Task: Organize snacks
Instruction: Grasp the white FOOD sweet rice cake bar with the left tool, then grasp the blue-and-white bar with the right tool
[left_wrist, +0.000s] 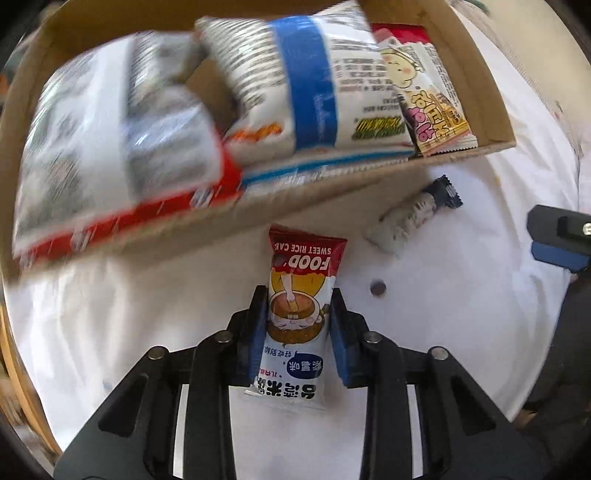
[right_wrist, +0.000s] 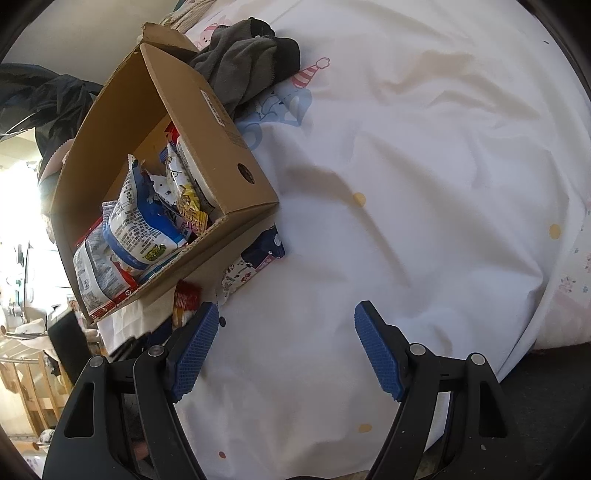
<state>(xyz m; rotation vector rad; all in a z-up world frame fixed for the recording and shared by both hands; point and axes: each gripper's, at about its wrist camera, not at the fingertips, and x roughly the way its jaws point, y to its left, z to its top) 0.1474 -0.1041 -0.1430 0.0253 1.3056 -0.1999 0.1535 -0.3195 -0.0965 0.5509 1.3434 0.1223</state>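
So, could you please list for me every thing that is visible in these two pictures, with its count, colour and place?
cardboard box: one, brown, open, lying on the bed sheet.
snack bags in the box: several, mostly white with blue or red; exact count unclear.
rice cake packet: one, red and white, in front of the box, between the left tongs' pads.
small snack packet: one, white and dark blue, on the sheet beside the box.
bed sheet: one, white with small dots, under everything.
grey clothing: one pile, behind the box.
left tongs: black with blue pads, shut on the rice cake packet.
right tongs: black with blue pads, open, holding nothing.
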